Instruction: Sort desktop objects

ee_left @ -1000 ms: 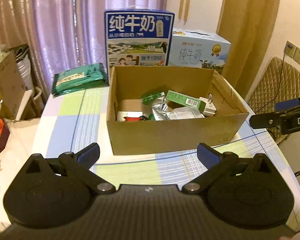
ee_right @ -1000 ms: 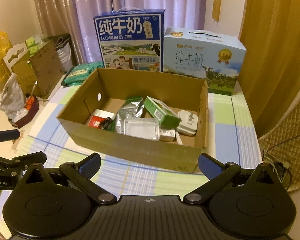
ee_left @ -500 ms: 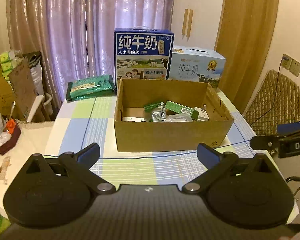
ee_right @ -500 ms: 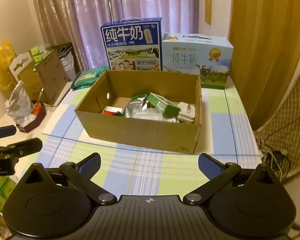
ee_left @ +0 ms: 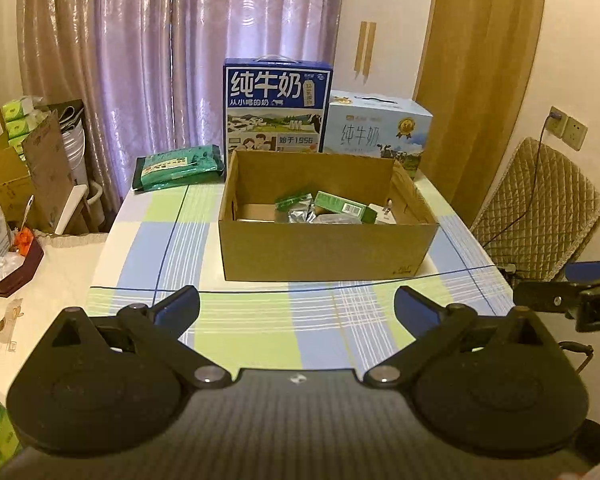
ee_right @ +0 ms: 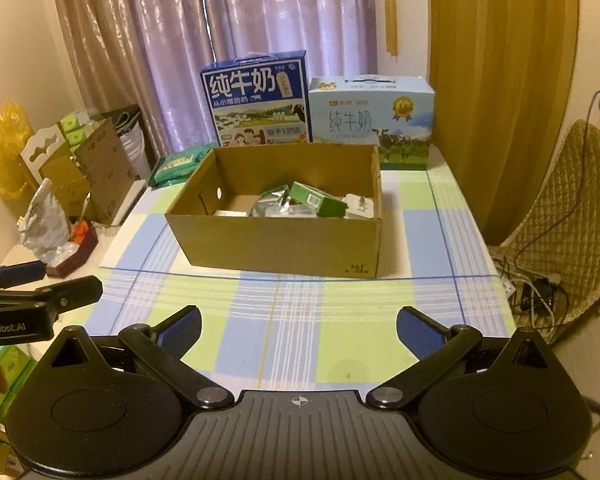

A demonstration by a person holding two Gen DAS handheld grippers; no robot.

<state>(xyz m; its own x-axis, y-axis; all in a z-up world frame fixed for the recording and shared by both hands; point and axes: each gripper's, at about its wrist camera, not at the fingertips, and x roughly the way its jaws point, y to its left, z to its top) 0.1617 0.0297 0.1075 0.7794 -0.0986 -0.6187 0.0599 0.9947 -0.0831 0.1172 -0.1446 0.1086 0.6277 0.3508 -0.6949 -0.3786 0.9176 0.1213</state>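
The desk [ee_right: 292,320] lies bare before the cardboard box [ee_left: 328,248], where the green carton [ee_right: 318,200] and foil packs sit. Both tongs, left [ee_left: 296,308] and right [ee_right: 298,326], have backed well away, spread wide, empty: sorting looks finished.

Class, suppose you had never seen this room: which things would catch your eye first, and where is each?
First, the open cardboard box in the middle of the checked tablecloth, holding a green carton and silver packets. Behind it stand a dark blue milk case and, to its right, a pale blue one, before purple curtains.
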